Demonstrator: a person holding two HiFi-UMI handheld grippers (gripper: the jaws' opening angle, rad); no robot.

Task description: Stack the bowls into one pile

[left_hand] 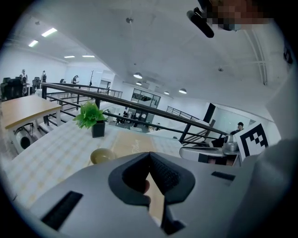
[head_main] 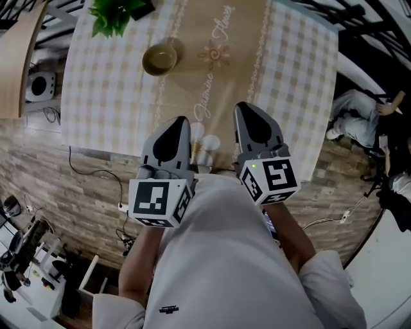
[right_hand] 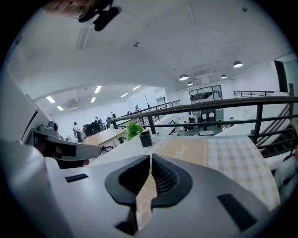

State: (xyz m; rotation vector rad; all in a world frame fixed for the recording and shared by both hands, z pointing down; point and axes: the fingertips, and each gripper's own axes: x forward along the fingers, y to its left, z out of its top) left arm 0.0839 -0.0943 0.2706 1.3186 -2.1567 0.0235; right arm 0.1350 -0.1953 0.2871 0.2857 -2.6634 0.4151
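One olive bowl (head_main: 159,59) sits upright on the checked tablecloth (head_main: 109,96), toward its far side and near a potted plant (head_main: 114,15). Both grippers are held side by side over the tablecloth's near edge, well apart from the bowl. The left gripper (left_hand: 150,157) has its jaws pressed together on nothing. The right gripper (right_hand: 151,159) is likewise closed, empty and touching nothing.

Potted plant (head_main: 114,16) on checkered tablecloth (head_main: 109,90)
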